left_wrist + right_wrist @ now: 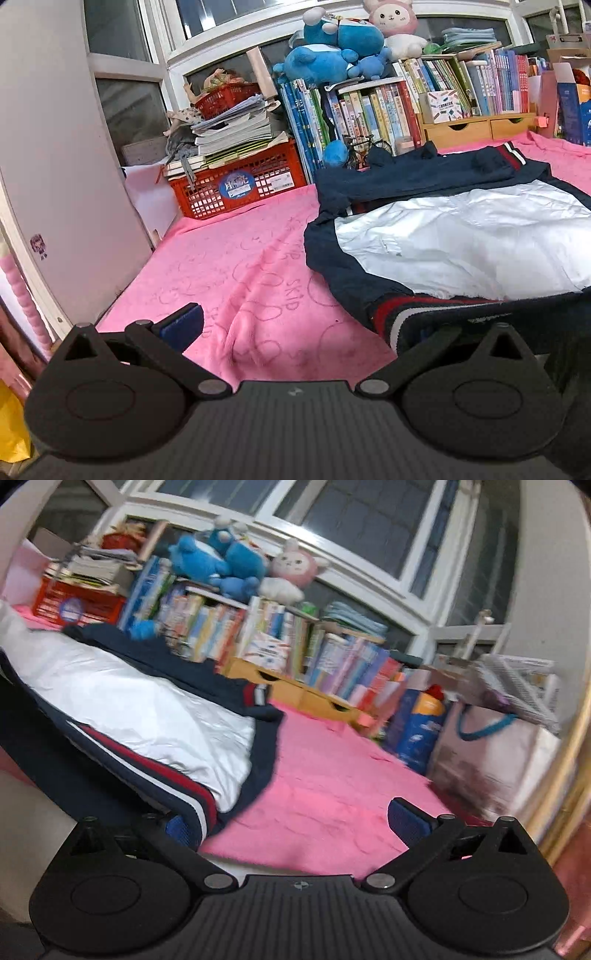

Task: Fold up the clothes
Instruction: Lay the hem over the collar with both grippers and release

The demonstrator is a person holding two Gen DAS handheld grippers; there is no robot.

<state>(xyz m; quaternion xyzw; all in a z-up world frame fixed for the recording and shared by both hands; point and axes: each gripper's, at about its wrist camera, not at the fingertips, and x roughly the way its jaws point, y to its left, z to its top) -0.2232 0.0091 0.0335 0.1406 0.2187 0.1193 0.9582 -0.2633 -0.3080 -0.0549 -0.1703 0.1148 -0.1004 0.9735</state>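
Observation:
A navy jacket (461, 236) with a white panel and red-and-white striped hem lies spread on the pink blanket (240, 266). My left gripper (303, 328) stands open at the jacket's near left corner. Its left blue pad (181, 325) is over bare blanket, and its right finger is hidden by the dark hem. In the right wrist view the jacket (129, 701) fills the left side. My right gripper (291, 823) is open wide at the near right corner. Its left pad (181, 827) is at the striped hem, its right pad (402, 819) over pink blanket (332, 775). Nothing is gripped.
At the back stand a red crate (240, 181) stacked with papers, rows of books (388, 110), plush toys (332, 48) and wooden drawers (476, 127). A white panel (55, 147) borders the left. A blue box (421, 731) and a pale bag (491, 746) line the right edge.

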